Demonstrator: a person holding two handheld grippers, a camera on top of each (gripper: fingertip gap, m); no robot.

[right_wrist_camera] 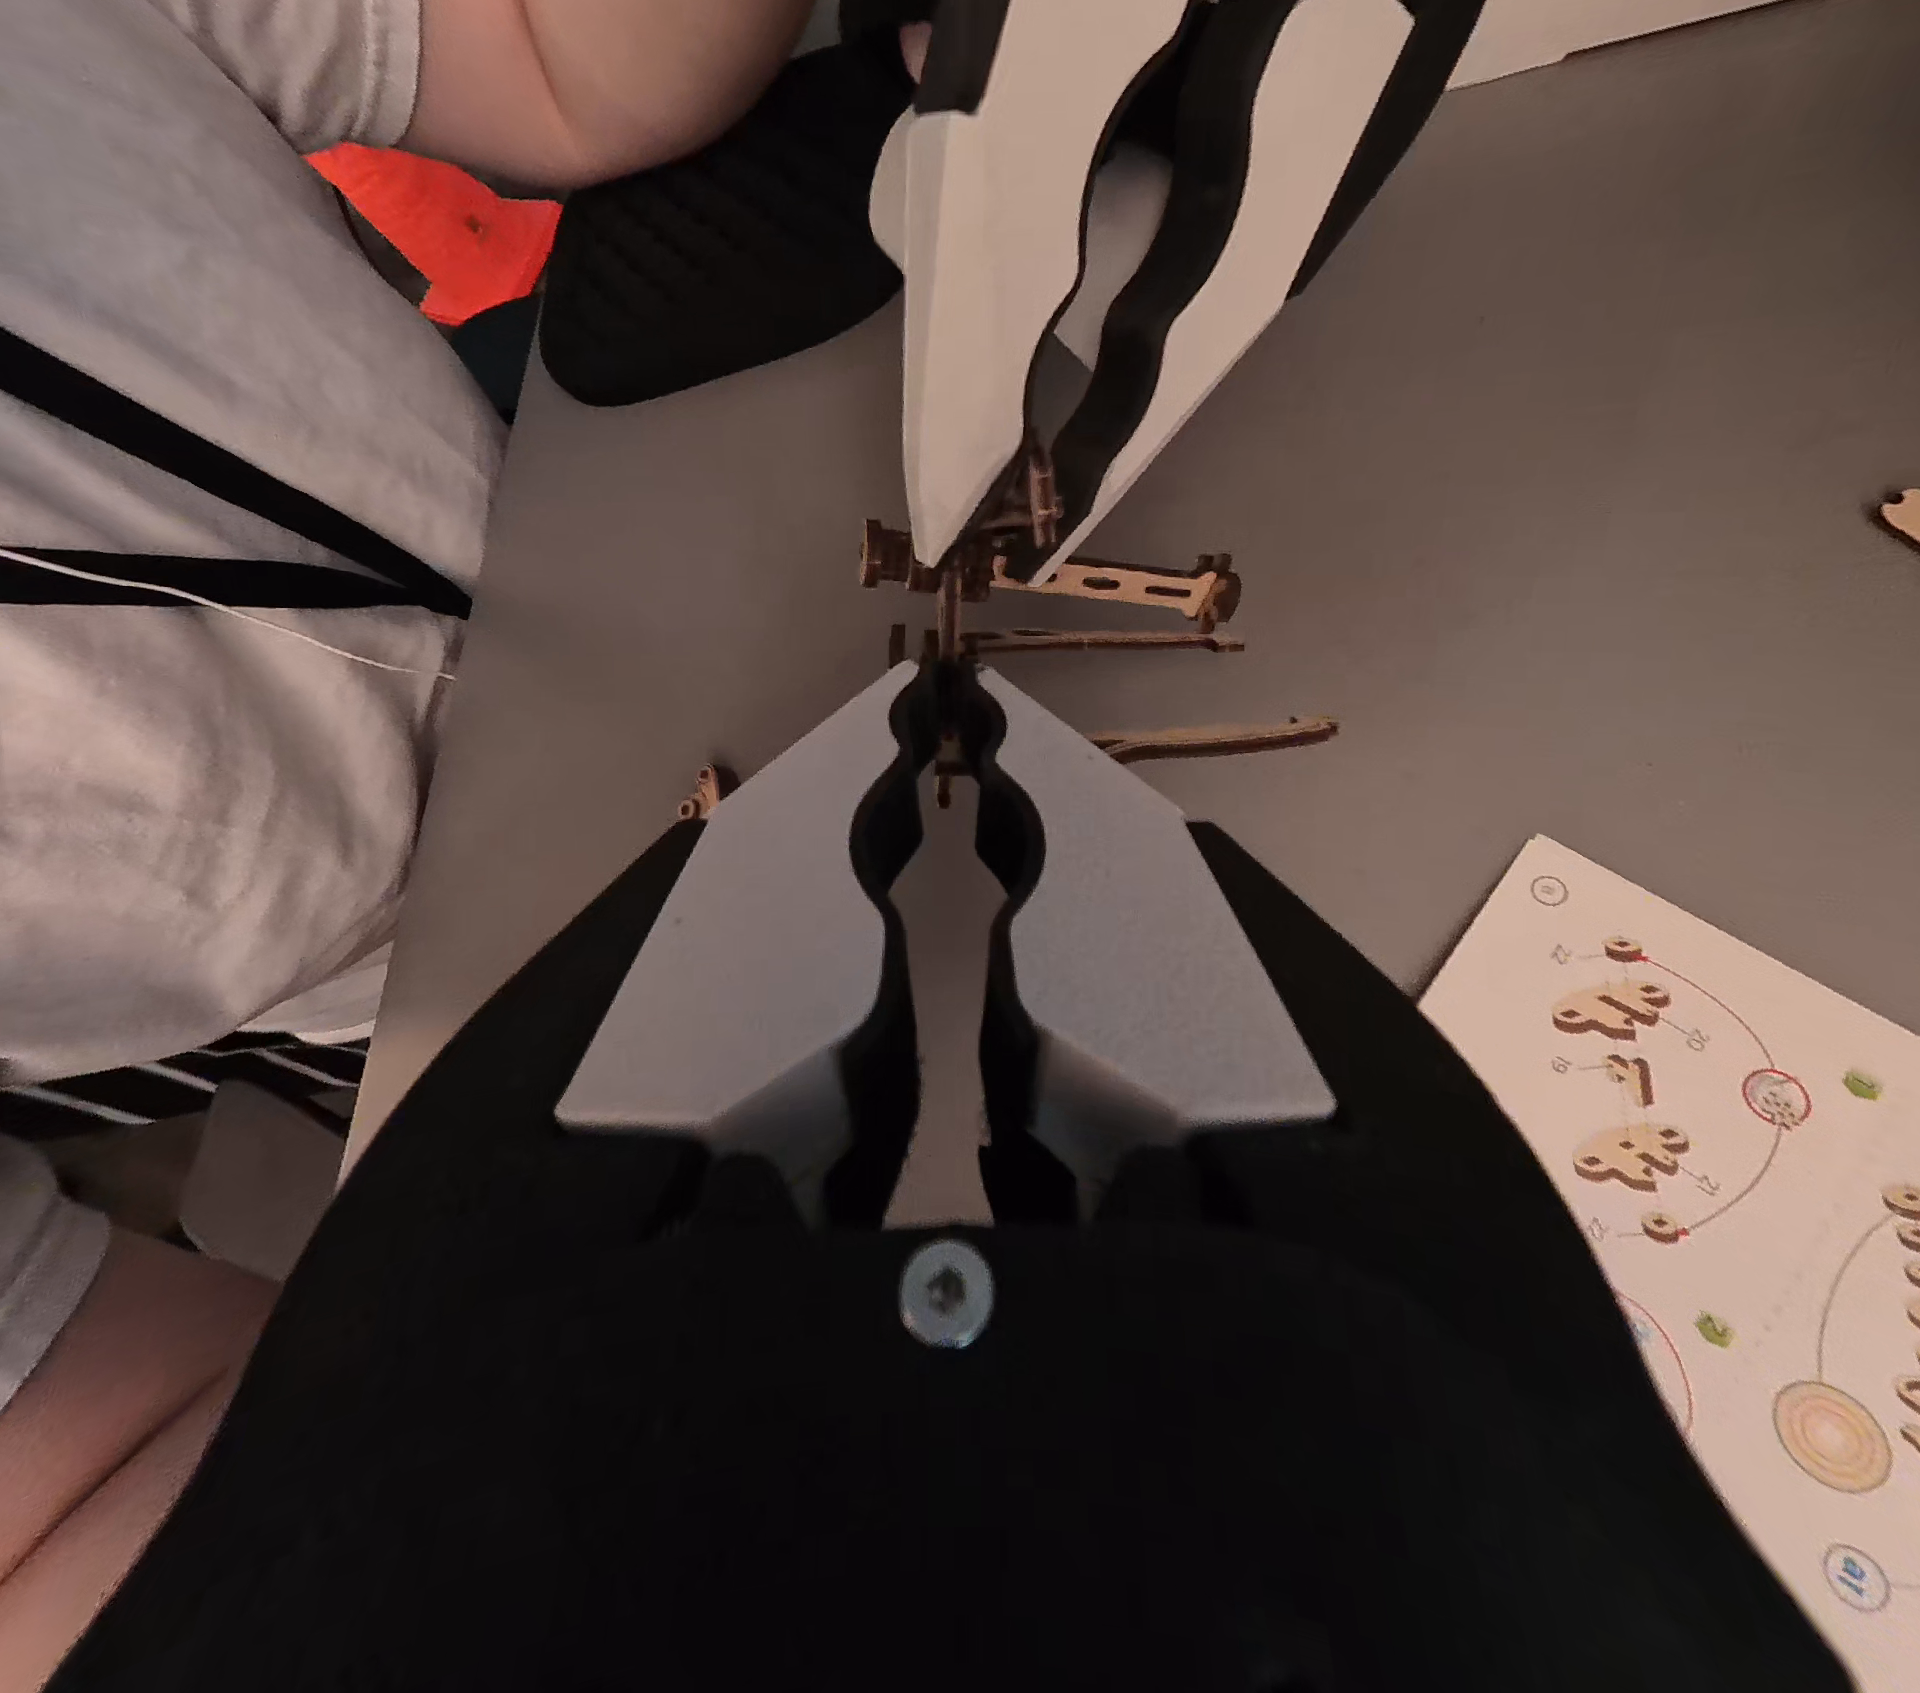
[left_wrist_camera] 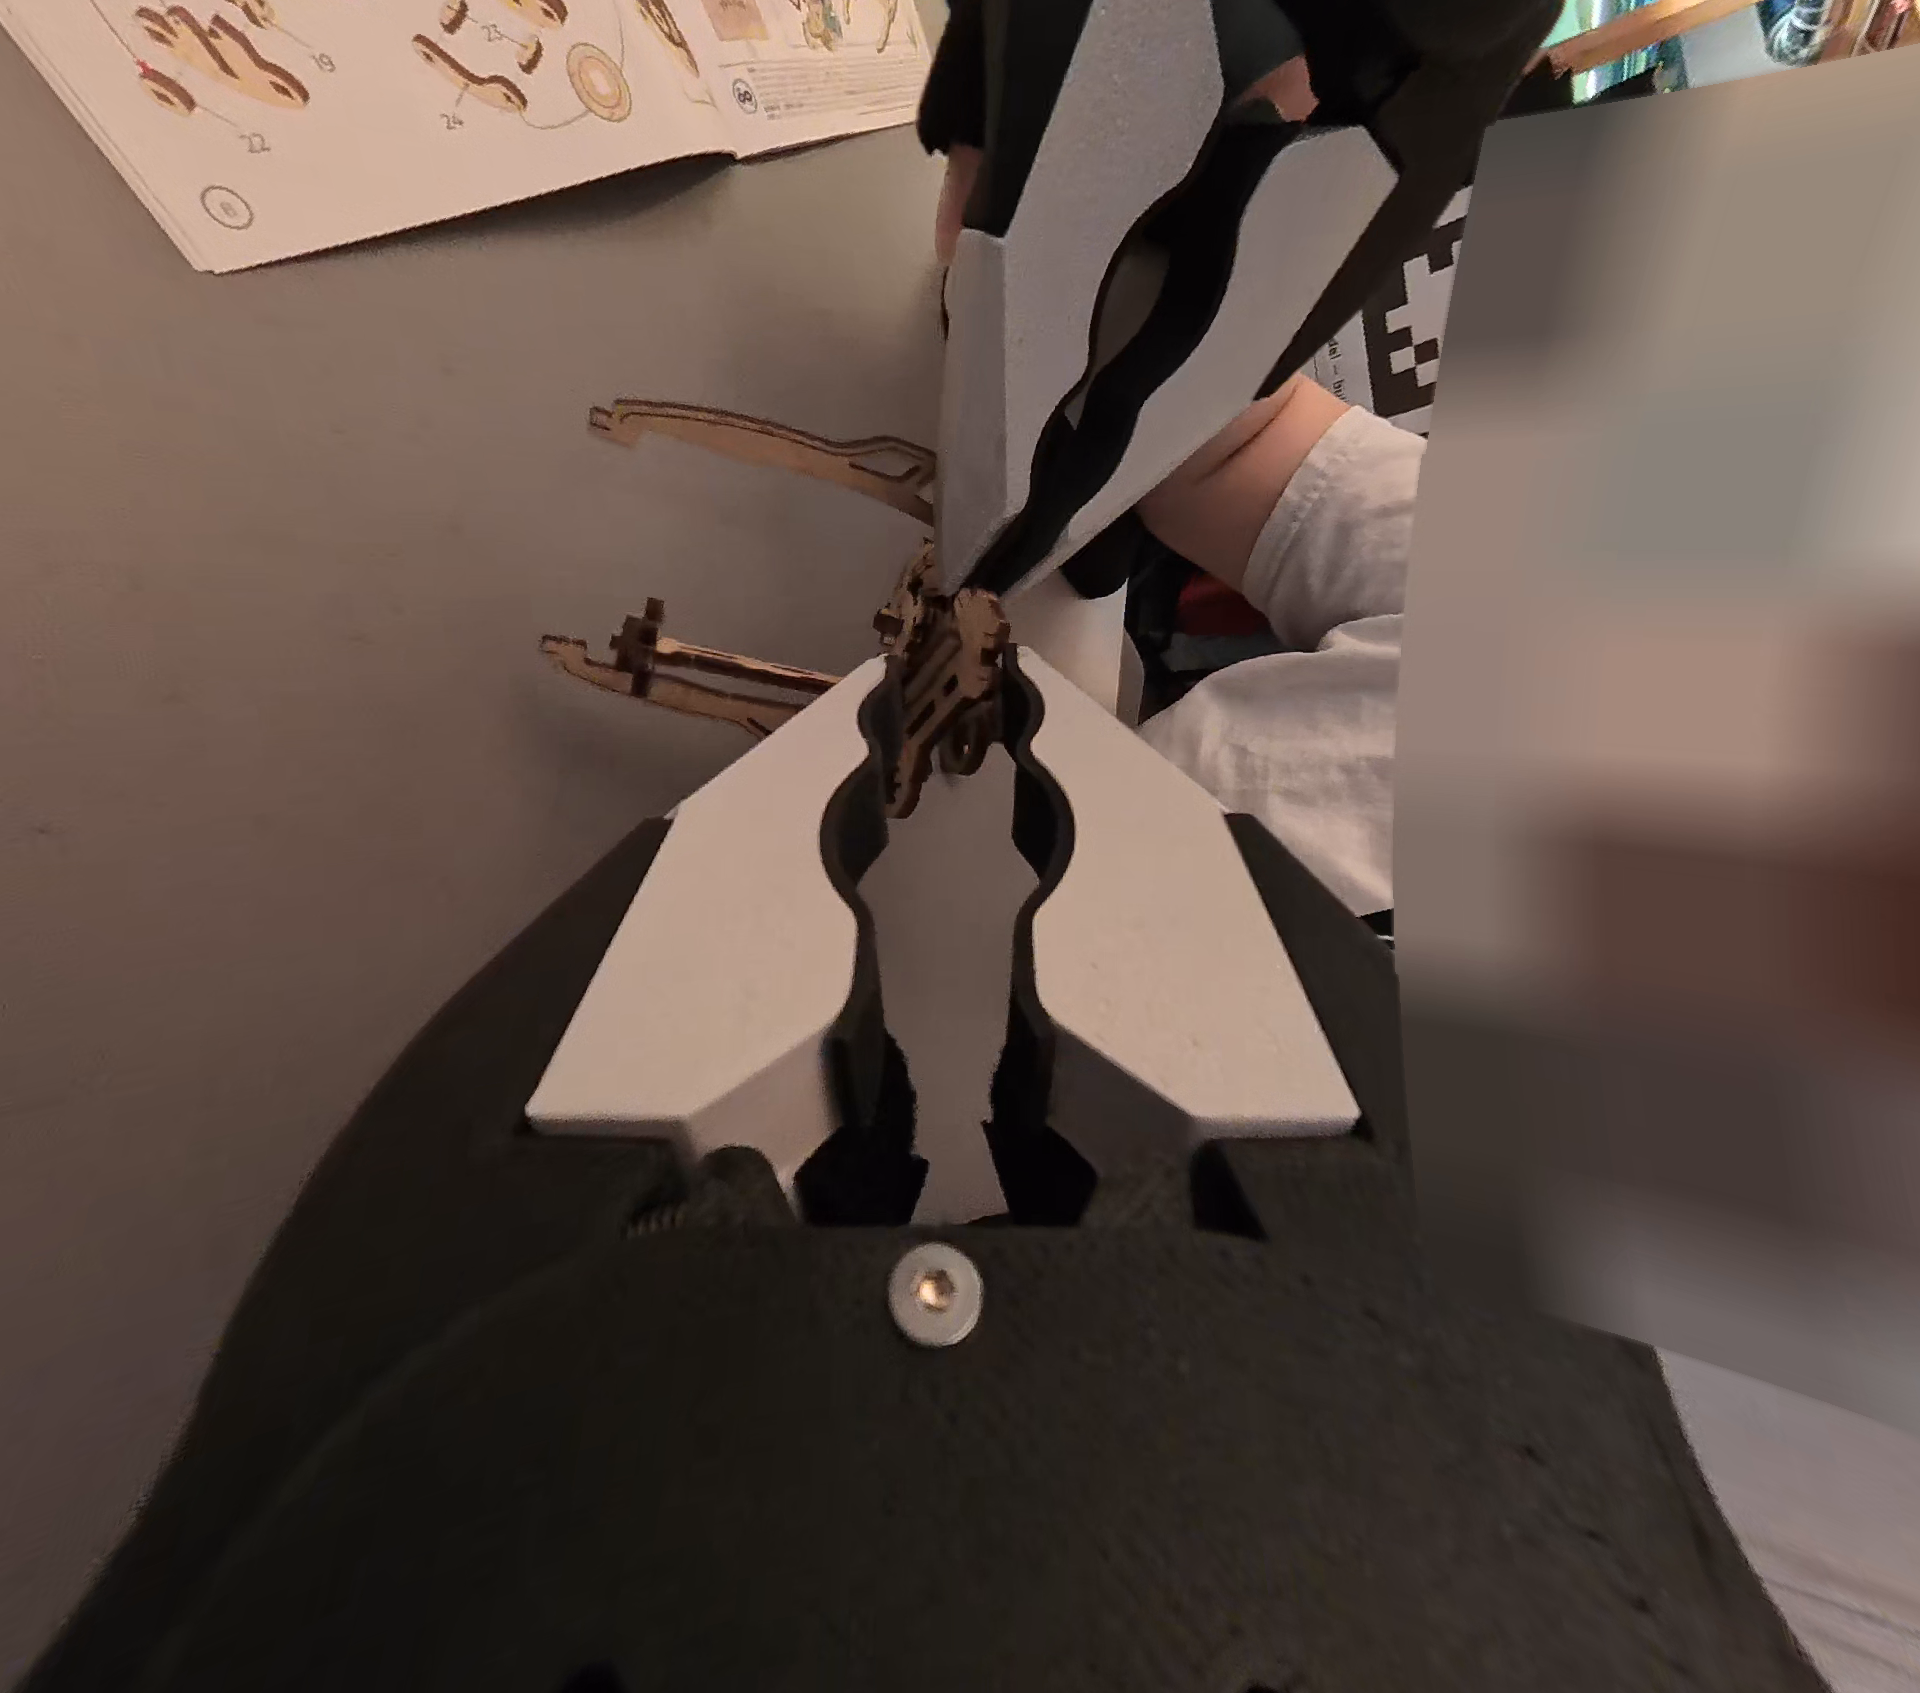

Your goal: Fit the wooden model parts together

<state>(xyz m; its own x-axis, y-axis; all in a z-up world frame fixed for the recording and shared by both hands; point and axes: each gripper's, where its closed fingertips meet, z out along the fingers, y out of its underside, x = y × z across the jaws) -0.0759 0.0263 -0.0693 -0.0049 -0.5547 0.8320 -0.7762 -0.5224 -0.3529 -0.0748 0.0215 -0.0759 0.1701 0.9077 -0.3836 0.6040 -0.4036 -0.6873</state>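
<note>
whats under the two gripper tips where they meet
The left gripper and right gripper both pinch a small wooden assembly. Beneath lie the grey table and slender wooden arm pieces. The joint itself is hidden by the fingers.

Left wrist view: mounted behind the left gripper, looking forward along its fingers and down onto the grey table, very near the wooden model assembly. Faces the right gripper head-on. Right wrist view: mounted behind the right gripper, aimed the opposite way, equally near. Shared by both: the wooden model assembly, both gripper tips meeting over it, the table, loose wooden arm pieces, the instruction booklet.
</note>
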